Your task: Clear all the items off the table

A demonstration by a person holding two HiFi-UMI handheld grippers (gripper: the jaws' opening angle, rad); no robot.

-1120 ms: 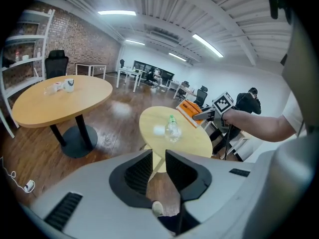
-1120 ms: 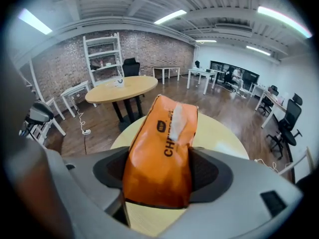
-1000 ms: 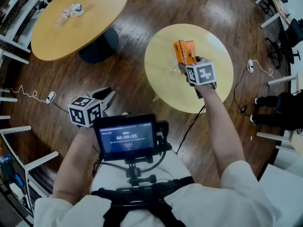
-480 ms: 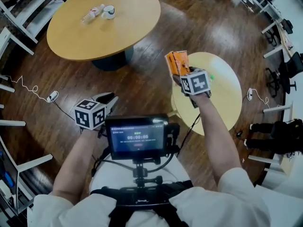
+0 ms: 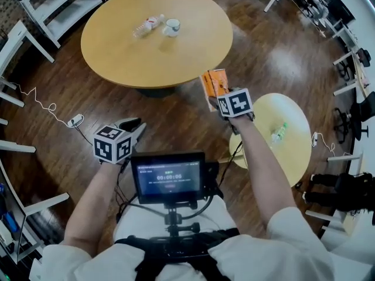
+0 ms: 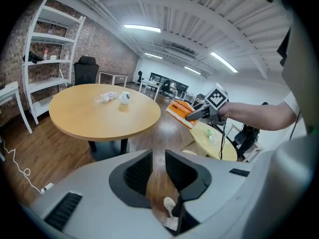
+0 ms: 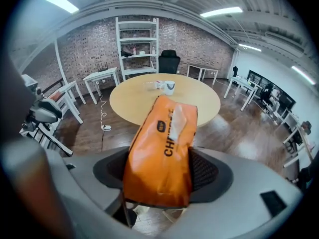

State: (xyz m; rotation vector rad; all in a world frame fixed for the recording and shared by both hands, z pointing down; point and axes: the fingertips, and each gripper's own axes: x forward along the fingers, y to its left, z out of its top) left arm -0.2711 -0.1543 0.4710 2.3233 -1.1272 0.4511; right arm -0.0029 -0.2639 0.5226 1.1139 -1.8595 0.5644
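Right hand-held gripper: jaws clamped on the orange soft-plastic tissue pack, taken across its lower end. The rest of the pack juts out ahead of the jaws.

Judgement: light, squashy, with slick film. A hold across mid-body would sag less.

Left hand-held gripper: narrow gap, nothing in it.

Ahead of both: large round wooden surface carrying a clear plastic bottle and a white cup.

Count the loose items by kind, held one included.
Bottles: 2 (clear bottle, green-labelled bottle)
Mug: 1
Orange pack: 1
Total: 4
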